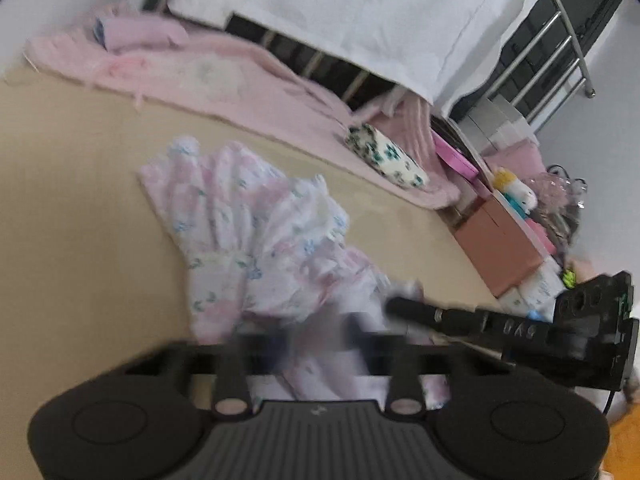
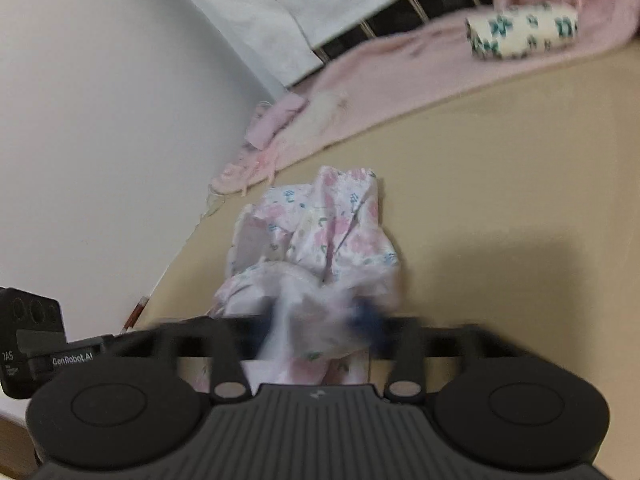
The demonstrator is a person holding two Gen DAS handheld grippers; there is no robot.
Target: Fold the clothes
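A white garment with pink and blue flowers (image 1: 256, 236) lies crumpled on the tan surface (image 1: 72, 208). My left gripper (image 1: 316, 344) is blurred and looks shut on the garment's near edge. The right gripper's body (image 1: 580, 320) shows at the right, its finger reaching onto the same cloth. In the right wrist view the garment (image 2: 320, 236) is bunched up in front of my right gripper (image 2: 320, 332), which looks shut on a gathered fold. The left gripper's body (image 2: 28, 340) shows at the far left.
A pink blanket (image 1: 248, 80) lies along the far edge, with a folded cream cloth with green flowers (image 1: 386, 156) on it, also in the right wrist view (image 2: 524, 36). A white sheet (image 1: 380, 12) hangs over a metal bed frame (image 1: 552, 52). Boxes and clutter (image 1: 508, 236) stand at the right.
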